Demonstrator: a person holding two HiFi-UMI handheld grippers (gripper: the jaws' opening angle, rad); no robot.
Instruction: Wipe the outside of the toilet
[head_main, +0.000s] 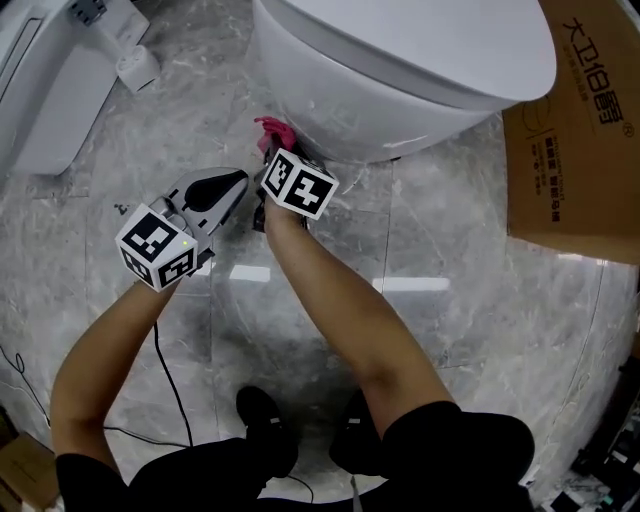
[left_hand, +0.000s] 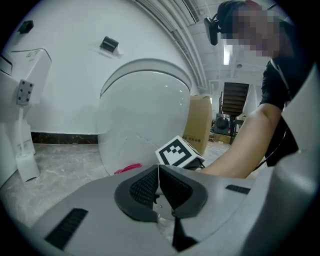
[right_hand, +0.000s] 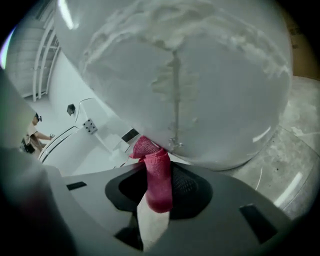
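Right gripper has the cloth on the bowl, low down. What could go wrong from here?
1. The cloth is pinched as a narrow fold in the right gripper; dragging along the bowl may pull it out.
2. Little cloth pokes past the jaws, so they may scrape the bowl.
3. A cable runs on the floor by the shoes; stepping around could snag it.

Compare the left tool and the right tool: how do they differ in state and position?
The left tool is shut on nothing; the right tool is shut on a pink cloth. The right tool holds its cloth to the lower outside of the toilet; the left tool sits beside it, short of the toilet. Both are shut and aimed at the toilet.
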